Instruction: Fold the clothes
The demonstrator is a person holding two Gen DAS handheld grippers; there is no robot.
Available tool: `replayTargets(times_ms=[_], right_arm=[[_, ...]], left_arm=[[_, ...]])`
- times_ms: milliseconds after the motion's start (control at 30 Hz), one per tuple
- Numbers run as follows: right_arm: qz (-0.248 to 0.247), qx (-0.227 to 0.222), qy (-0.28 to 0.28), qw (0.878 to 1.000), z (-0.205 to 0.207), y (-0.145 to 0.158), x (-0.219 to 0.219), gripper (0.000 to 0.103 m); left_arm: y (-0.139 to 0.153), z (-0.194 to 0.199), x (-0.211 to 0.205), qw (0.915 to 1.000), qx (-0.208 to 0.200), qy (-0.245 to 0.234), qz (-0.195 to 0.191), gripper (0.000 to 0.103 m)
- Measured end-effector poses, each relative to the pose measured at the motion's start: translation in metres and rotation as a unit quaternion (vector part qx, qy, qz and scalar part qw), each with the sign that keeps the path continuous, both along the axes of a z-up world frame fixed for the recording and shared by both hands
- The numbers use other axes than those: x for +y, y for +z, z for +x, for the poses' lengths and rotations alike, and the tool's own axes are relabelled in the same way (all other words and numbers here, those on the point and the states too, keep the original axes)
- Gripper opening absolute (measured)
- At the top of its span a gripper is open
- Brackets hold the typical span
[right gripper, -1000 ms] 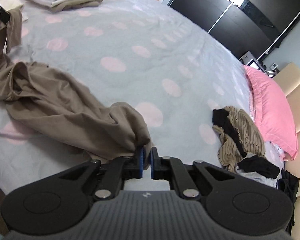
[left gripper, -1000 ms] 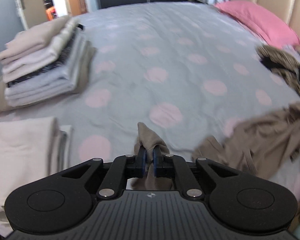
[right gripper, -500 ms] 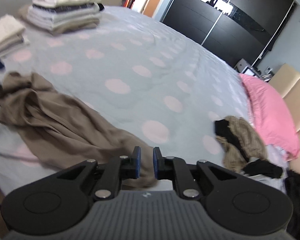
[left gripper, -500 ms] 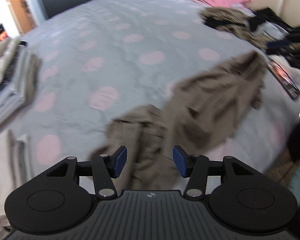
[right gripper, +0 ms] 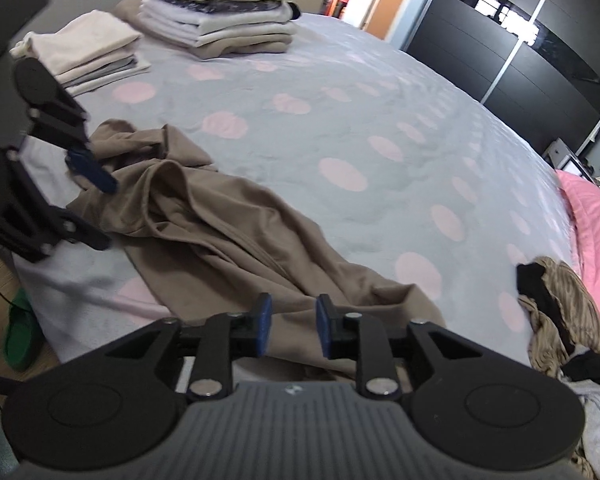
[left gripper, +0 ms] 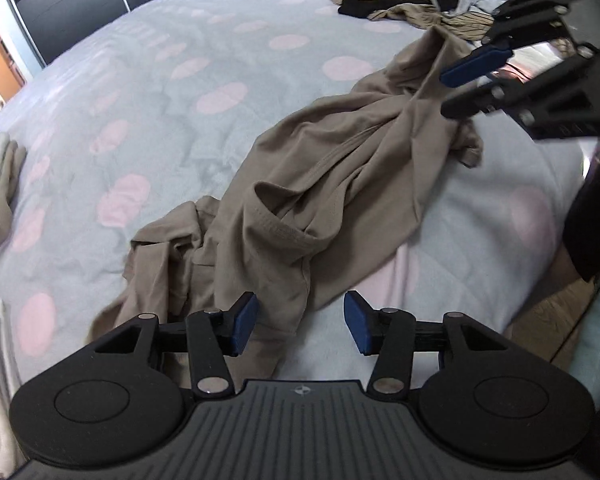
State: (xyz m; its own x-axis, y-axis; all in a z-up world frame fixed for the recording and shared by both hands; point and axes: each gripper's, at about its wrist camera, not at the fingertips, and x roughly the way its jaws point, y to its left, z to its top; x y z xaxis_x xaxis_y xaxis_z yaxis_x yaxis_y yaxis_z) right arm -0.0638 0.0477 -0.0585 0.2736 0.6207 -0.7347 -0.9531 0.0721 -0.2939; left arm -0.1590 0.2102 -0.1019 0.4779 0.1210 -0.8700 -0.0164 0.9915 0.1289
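While the brown garment (left gripper: 300, 184) lies crumpled on the bed (left gripper: 160, 80), both sets of fingers stand apart, empty. Judging so, left gripper (left gripper: 300, 328) at 6 o'clock and right gripper (right gripper: 290, 326) should pinch opposite edges and pull it flat

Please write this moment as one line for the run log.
task: fold clothes | left gripper: open, empty | right gripper: open, empty | brown garment: crumpled on bed | folded stacks: far corner

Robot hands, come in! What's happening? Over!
Left gripper open. Right gripper open. Brown garment crumpled on bed, unheld. Nothing in the way.
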Motion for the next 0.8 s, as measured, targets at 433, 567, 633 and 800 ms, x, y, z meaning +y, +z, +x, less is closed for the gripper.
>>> replayTargets(times_ms=[433, 567, 633, 800], right_arm=[[0.041, -0.066, -0.075, 0.994, 0.029, 0.006, 0.013, 0.063], [-0.005, -0.018, -0.105, 0.994, 0.045, -0.002, 0.012, 0.009], [-0.012, 0.009, -0.113, 0.993, 0.048, -0.003, 0.007, 0.006], [-0.048, 0.066, -0.106, 0.991, 0.041, -0.008, -0.007, 0.004]], left_arm=[[-0.004, 0.016, 0.028, 0.9977, -0.003, 0.063, -0.025, 0.002], [0.028, 0.008, 0.048, 0.9921, -0.053, 0.097, -0.059, 0.001], [0.043, 0.002, 0.059, 0.9877, -0.079, 0.116, -0.069, 0.001], [0.070, -0.009, 0.080, 0.9771, -0.124, 0.153, -0.080, 0.001]])
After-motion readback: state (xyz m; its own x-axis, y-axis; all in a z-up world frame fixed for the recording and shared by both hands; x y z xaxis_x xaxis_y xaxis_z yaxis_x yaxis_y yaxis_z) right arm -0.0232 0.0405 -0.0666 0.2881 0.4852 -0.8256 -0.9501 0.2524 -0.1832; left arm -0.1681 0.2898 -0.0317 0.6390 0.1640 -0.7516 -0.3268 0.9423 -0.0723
